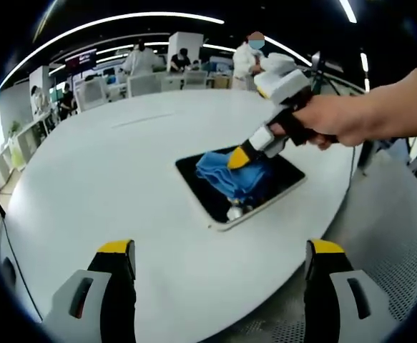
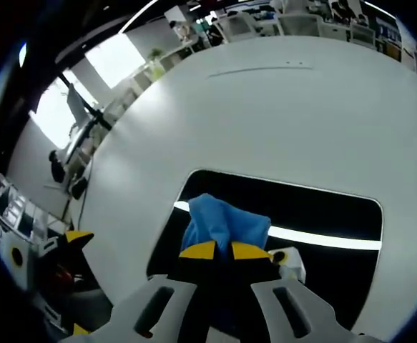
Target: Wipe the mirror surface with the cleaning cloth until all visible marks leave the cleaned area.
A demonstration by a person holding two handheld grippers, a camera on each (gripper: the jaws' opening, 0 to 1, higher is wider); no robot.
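The mirror, a dark rectangle in a pale frame, lies flat on the white round table. On its left half sits a bunched blue cleaning cloth. A hand holds my right gripper, which comes in from the right and presses down on the cloth. In the right gripper view its yellow-tipped jaws are shut on the blue cloth over the dark mirror. My left gripper hovers open over the table's near side, short of the mirror, with nothing between its jaws.
Chairs and several people are beyond the table's far edge. Grey floor lies past the table's right edge. A ceiling light reflects as a bright stripe in the mirror. Windows and office clutter sit far left.
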